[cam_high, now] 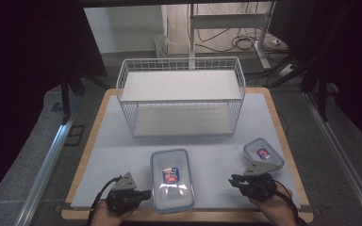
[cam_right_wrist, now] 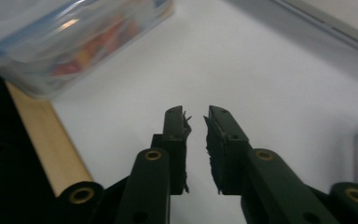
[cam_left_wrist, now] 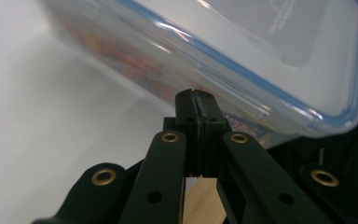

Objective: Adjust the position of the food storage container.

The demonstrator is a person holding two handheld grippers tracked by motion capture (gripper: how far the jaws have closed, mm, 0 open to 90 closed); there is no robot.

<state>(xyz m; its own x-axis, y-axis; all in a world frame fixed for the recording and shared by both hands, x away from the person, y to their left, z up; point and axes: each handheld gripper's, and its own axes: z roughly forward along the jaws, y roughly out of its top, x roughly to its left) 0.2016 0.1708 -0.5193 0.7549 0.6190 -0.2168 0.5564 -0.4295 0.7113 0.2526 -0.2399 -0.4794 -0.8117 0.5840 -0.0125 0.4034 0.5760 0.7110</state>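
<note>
The large container (cam_high: pixel 171 180) is clear, glossy plastic with a blue-edged lid, like the small container (cam_high: pixel 263 153). The basket (cam_high: pixel 181 96) is white-coated wire; the tabletop (cam_high: pixel 113 146) is matt white, edged in pale wood. Both claws look matt black.

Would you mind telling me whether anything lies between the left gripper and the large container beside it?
Nothing visible does. The left gripper, jaws shut and empty, points at the near left edge of the large container, with only bare white mat around. Whether they touch is unclear.
</note>
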